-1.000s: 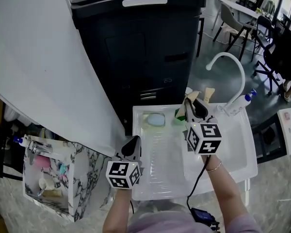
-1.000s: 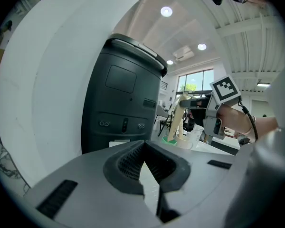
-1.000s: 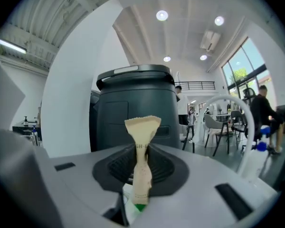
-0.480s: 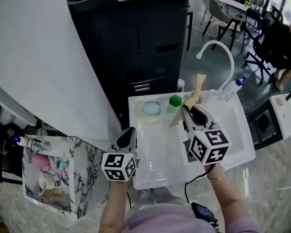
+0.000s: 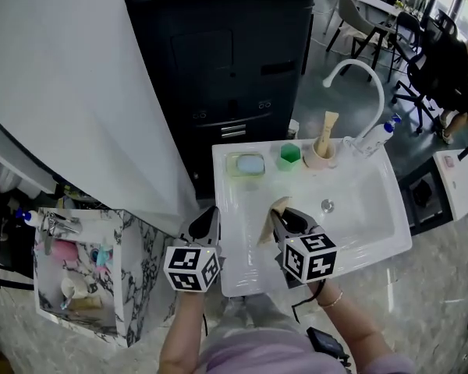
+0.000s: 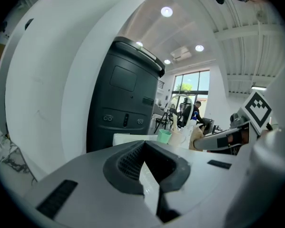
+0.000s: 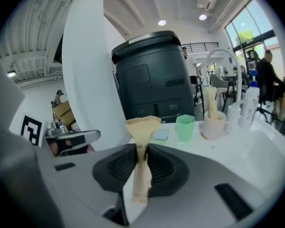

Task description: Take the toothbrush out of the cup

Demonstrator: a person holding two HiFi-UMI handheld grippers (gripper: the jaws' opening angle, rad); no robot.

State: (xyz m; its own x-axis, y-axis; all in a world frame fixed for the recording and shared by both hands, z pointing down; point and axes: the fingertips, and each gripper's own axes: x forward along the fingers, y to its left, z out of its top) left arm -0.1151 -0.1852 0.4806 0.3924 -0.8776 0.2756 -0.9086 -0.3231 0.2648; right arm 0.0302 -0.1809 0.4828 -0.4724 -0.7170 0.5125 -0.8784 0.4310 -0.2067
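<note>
The right gripper (image 5: 280, 216) has its jaws clamped on a tan paper-wrapped toothbrush (image 5: 267, 226). In the right gripper view the two dark pads (image 7: 157, 167) press on the packet's narrow middle, its flared, crimped end (image 7: 143, 126) rising above them and its other end hanging below. The toothbrush is out of the cup and over the near left part of the white sink (image 5: 374, 216), well apart from the pale pink cup (image 5: 320, 160) on the far rim.

A second tan packet (image 5: 326, 129) stands upright in that cup. Just left of the cup is a green cup (image 5: 289, 156), and further left a soap dish with a blue bar (image 5: 248, 164). A white curved faucet (image 5: 357, 72) rises at the far right, with a blue-capped bottle (image 5: 378, 135) beside it. A drain (image 5: 326, 205) shows in the basin.

The left gripper (image 5: 208, 218) is at the sink's near left edge, its jaws together with nothing between them. Behind the sink stands a tall black cabinet (image 5: 234, 61).
</note>
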